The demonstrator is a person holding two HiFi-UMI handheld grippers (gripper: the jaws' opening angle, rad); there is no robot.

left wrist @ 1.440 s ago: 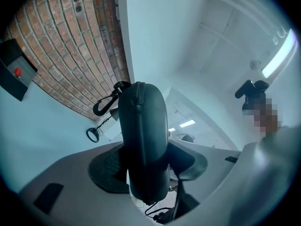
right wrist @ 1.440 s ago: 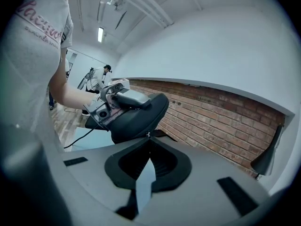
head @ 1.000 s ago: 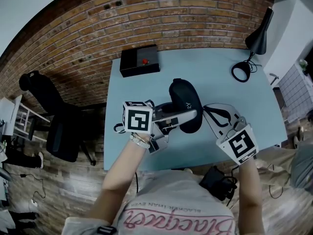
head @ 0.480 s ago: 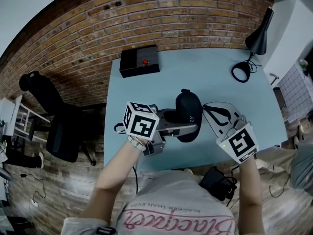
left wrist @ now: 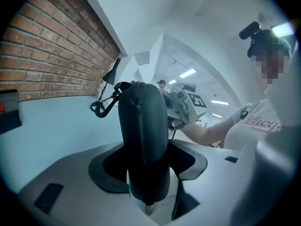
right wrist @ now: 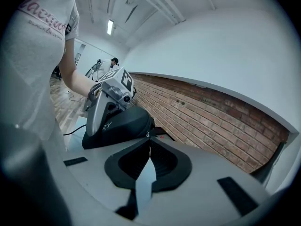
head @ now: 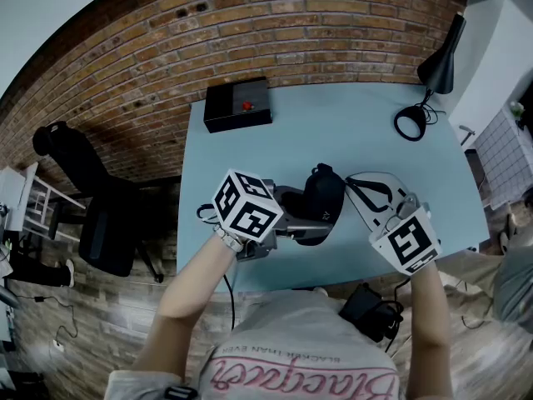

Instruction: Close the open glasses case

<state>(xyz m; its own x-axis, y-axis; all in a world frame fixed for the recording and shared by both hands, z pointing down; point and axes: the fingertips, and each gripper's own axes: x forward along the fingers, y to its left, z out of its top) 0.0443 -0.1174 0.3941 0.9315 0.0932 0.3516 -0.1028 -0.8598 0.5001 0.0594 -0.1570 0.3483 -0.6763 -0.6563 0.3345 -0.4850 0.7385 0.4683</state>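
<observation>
Both forearms reach in from the near edge of the pale blue table [head: 333,123].

Left gripper [head: 326,215]: jaws partly spread and pinching the black glasses case [head: 321,200], one finger on each broad face. In the left gripper view the glasses case [left wrist: 141,121] stands edge-on between the jaws, zip seam towards the camera and both halves folded together. Whether the zip is run cannot be told.

Right gripper [head: 351,182]: jaws pressed together with nothing between them, tip just right of the case. Touching or apart is not clear. In the right gripper view the case [right wrist: 120,128] lies just ahead and left of the closed tip [right wrist: 149,138], with the left gripper's finger along it.

The case sits towards the near edge of the table, about mid-width.

Beyond the case, far left: a black box [head: 237,104] with a red button.
Beyond the case, far right: a black desk lamp [head: 441,61] with a coiled cable [head: 410,123].
Behind all: a brick wall [head: 208,32].
</observation>
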